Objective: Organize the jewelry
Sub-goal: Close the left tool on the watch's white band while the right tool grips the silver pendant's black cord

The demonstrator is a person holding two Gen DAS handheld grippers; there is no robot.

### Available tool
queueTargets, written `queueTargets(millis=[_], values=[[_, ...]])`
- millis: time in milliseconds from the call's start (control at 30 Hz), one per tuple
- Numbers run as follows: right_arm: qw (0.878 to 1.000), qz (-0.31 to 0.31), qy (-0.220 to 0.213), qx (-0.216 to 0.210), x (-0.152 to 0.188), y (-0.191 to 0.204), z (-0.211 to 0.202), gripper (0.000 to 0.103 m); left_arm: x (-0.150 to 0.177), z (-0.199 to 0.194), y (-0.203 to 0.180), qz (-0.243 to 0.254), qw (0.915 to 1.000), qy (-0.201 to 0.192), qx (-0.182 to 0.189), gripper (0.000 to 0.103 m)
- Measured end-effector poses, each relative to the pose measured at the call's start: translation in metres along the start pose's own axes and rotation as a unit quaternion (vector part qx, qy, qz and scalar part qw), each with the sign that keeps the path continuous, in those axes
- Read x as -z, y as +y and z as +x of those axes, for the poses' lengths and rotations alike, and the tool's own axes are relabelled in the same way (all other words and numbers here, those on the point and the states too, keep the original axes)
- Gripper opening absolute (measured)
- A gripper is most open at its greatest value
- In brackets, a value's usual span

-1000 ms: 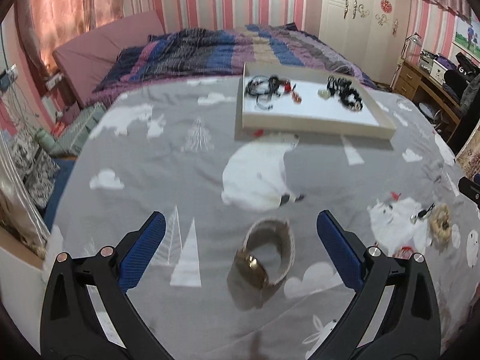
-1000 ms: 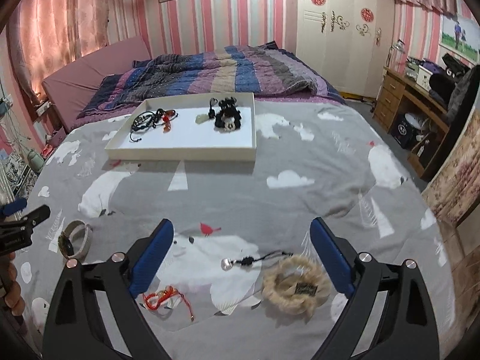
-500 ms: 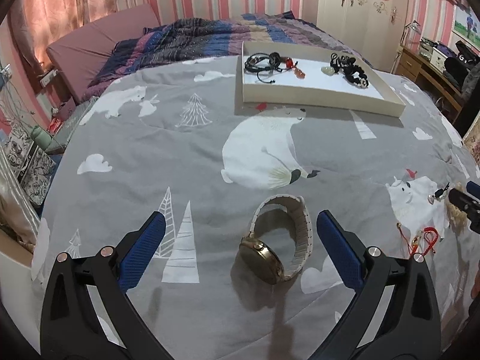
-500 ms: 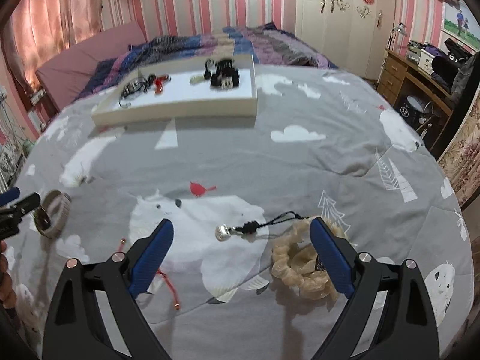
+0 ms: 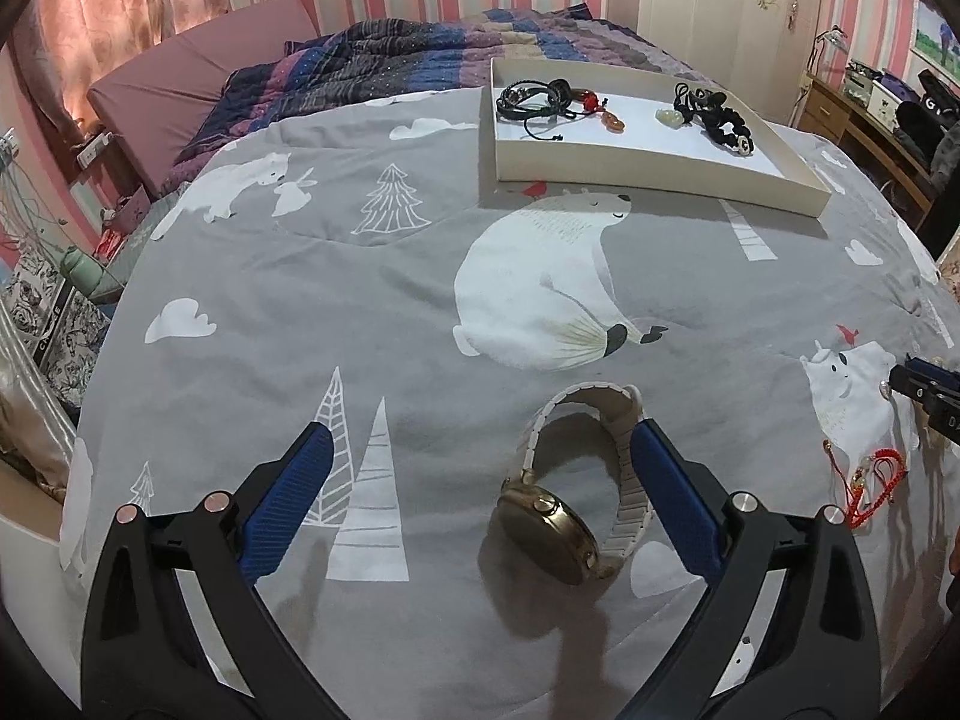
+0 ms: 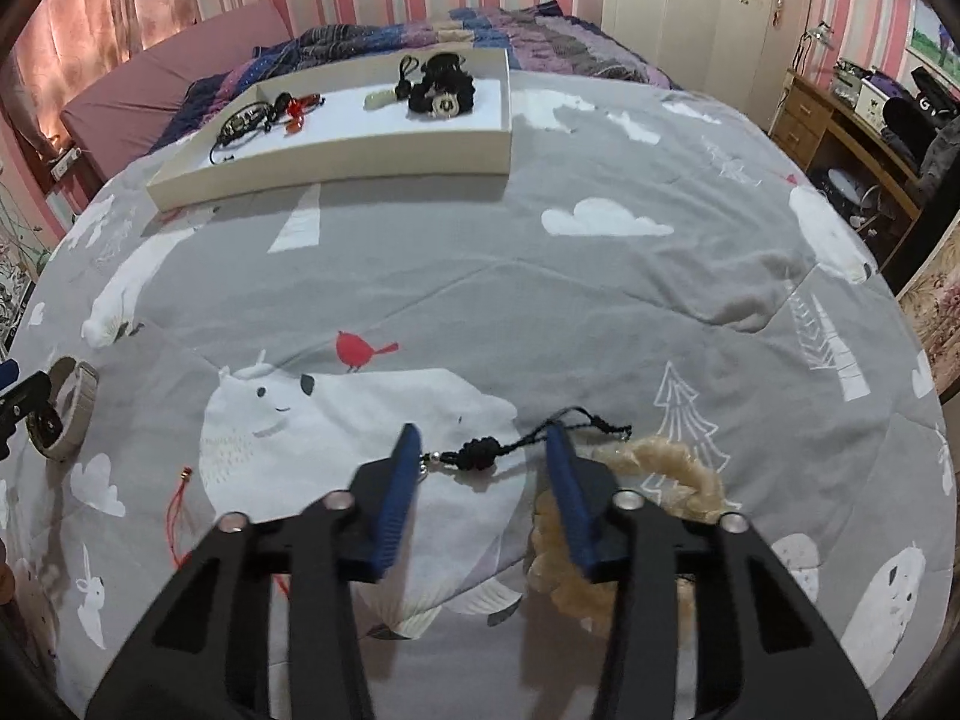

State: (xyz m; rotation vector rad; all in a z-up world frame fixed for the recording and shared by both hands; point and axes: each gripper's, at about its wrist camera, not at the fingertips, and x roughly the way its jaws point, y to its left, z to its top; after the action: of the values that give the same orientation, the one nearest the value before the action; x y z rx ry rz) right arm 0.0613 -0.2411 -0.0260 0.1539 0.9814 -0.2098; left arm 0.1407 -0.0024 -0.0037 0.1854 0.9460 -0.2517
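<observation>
A gold watch (image 5: 564, 498) with a pale link band lies on the grey bear-print bedspread. My left gripper (image 5: 480, 438) is open around it, and the band sits close against the right finger. In the right wrist view my right gripper (image 6: 483, 438) hangs low over a black knotted cord pendant (image 6: 480, 453) with a silver bead. Its jaws are closing with the cord between them, and a gap still shows. A fuzzy beige bracelet (image 6: 678, 480) lies just right of it, and a red string bracelet (image 6: 180, 498) to the left. The white tray (image 6: 336, 150) at the back holds several dark pieces.
The tray (image 5: 660, 174) sits at the far side of the bed in front of a striped folded quilt (image 5: 420, 60). A wooden desk (image 6: 840, 138) stands beyond the bed's right edge. Boxes and clutter (image 5: 54, 312) lie off the left edge.
Both grippers have come down closer to the bedspread. The right gripper's jaws have narrowed from wide open around the black cord pendant. The left gripper stays wide open over the watch.
</observation>
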Motion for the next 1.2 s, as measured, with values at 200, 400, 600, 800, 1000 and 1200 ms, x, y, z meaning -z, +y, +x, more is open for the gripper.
queueTargets(millis=[200, 400, 600, 800, 1000, 1200], values=[[1.000, -0.002, 0.000, -0.011, -0.001, 0.001, 0.003, 0.030, -0.001, 0.008, 0.000, 0.000, 0.9999, 0.014, 0.006, 0.089], [1.000, -0.010, -0.001, -0.018, -0.003, 0.004, 0.005, 0.022, -0.001, 0.016, -0.002, 0.005, 0.9996, 0.028, 0.009, 0.080], [1.000, -0.013, 0.004, -0.027, -0.006, 0.004, 0.007, 0.017, -0.004, 0.027, 0.000, 0.003, 0.9988, 0.045, 0.019, 0.063], [0.999, -0.017, 0.002, -0.029, -0.006, 0.005, 0.008, 0.013, -0.004, 0.033, -0.004, 0.011, 0.9982, 0.054, 0.024, 0.037], [0.999, -0.017, -0.002, -0.032, -0.007, 0.004, 0.006, 0.012, -0.005, 0.031, -0.010, 0.021, 0.9980, 0.054, 0.028, 0.014], [0.999, -0.013, -0.010, -0.047, -0.012, 0.002, 0.001, 0.012, -0.009, 0.026, -0.011, 0.017, 0.9974, 0.055, 0.044, 0.007]])
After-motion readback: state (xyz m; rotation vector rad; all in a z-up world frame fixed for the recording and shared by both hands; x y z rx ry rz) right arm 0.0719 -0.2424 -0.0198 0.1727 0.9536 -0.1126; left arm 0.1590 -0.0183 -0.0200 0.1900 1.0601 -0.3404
